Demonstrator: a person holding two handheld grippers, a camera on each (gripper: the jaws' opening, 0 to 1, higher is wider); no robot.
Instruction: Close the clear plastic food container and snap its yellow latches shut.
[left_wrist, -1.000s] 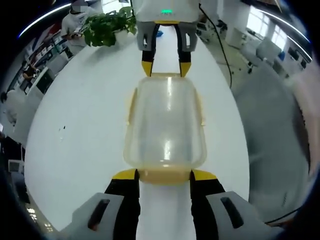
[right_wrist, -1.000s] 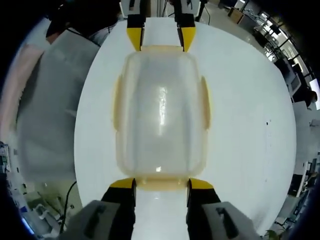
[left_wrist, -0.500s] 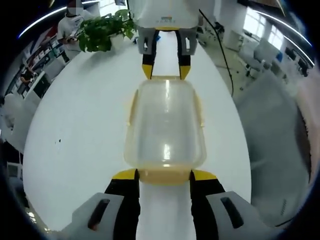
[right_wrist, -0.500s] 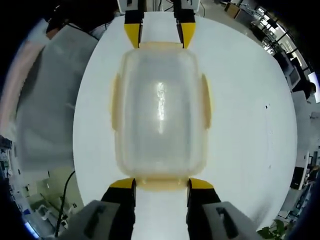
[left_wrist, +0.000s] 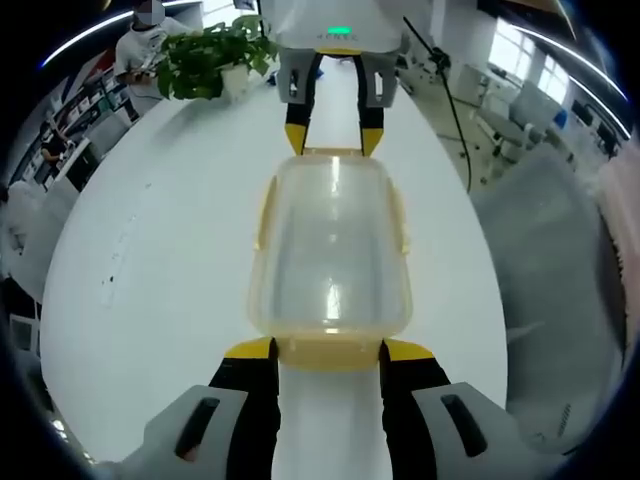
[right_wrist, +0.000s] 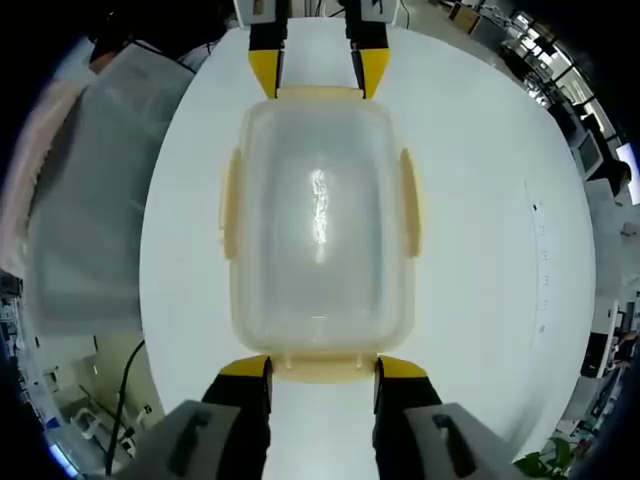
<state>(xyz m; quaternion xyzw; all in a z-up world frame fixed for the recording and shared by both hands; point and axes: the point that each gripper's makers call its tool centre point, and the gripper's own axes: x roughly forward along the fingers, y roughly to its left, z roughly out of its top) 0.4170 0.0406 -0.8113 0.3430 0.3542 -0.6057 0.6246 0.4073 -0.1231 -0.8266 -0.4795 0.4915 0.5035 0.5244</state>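
The clear plastic container (left_wrist: 330, 250) lies on the white table (left_wrist: 150, 280) with its lid on and yellow latches (left_wrist: 263, 215) along its long sides. My left gripper (left_wrist: 328, 348) is open, its yellow-tipped fingers (left_wrist: 250, 350) set either side of the yellow end latch (left_wrist: 328, 360). At the far end the right gripper (left_wrist: 332, 135) stands the same way. In the right gripper view the container (right_wrist: 318, 220) runs from my open right gripper (right_wrist: 318, 367) to the left gripper (right_wrist: 318, 72), with side latches (right_wrist: 410, 200) lying flat against the wall.
A potted plant (left_wrist: 205, 55) and a person (left_wrist: 150, 40) are beyond the table's far left edge. A black cable (left_wrist: 450, 110) runs off to the right. A grey translucent cover (right_wrist: 90, 200) lies beside the table. Desks and screens ring the room.
Both views have shifted a little with the hands. The container and the two grippers at its ends keep the same places.
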